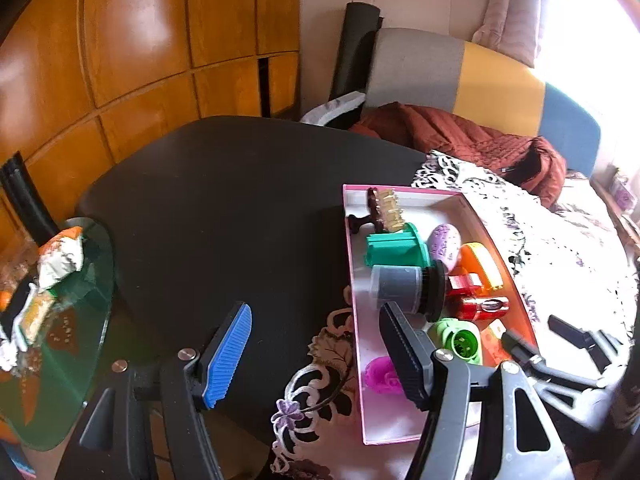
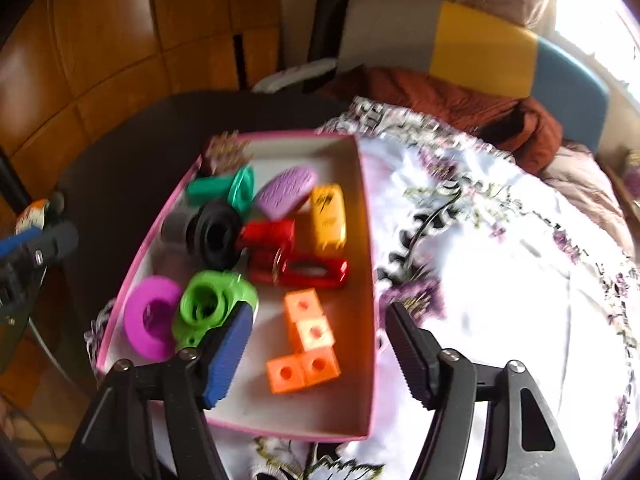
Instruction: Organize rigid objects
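The right gripper [image 2: 320, 344] has its fingers spread with nothing between them, poised above the orange block piece [image 2: 306, 342], which lies loose on the floor of the pink box [image 2: 370, 240]. The left gripper [image 1: 316, 354] is likewise spread and empty, beside the box over the dark worktop [image 1: 224, 208]. The block piece looks like light, stiff plastic, probably a little slick; its flat opposite faces should give the surest hold. The box also holds a purple ring [image 2: 150, 324], green ring piece [image 2: 212, 304], red pieces [image 2: 296, 256], yellow case [image 2: 328, 216], lilac oval [image 2: 286, 190], teal part [image 2: 224, 190], a grey-and-black cylinder [image 2: 204, 230] and, blurred here, what seems a comb [image 1: 384, 210].
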Demonstrator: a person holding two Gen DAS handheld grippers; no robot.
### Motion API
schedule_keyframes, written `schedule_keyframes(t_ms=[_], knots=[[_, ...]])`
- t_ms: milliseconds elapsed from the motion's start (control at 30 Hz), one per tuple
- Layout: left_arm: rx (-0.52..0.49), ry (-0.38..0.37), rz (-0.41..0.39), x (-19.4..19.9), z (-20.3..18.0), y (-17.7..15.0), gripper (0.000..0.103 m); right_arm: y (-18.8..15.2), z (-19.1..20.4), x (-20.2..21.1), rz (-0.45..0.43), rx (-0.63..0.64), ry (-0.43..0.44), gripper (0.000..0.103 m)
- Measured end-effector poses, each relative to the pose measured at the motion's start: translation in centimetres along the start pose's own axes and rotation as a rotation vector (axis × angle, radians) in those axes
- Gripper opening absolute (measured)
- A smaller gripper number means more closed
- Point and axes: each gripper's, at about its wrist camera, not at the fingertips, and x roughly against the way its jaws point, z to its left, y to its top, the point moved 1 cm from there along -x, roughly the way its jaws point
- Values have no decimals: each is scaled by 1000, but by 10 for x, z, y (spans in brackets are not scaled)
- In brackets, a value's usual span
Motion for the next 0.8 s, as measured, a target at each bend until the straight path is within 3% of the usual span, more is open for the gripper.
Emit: schedule_keyframes(t_ms=[100,267,467,800], knots=[[-26,47,-30,7,-6,0,68,10,-6,13,-67,-29,-32,78],[-20,30,-60,17,-9,-2,68,17,-6,28,-149,-61,-55,83],[-7,8,-94,26,-11,-4,68,14,-2,30,-148,-63,-55,83],[21,-32,-60,24,-9,-3,67,9,6,31,-146,-44,-52,83]])
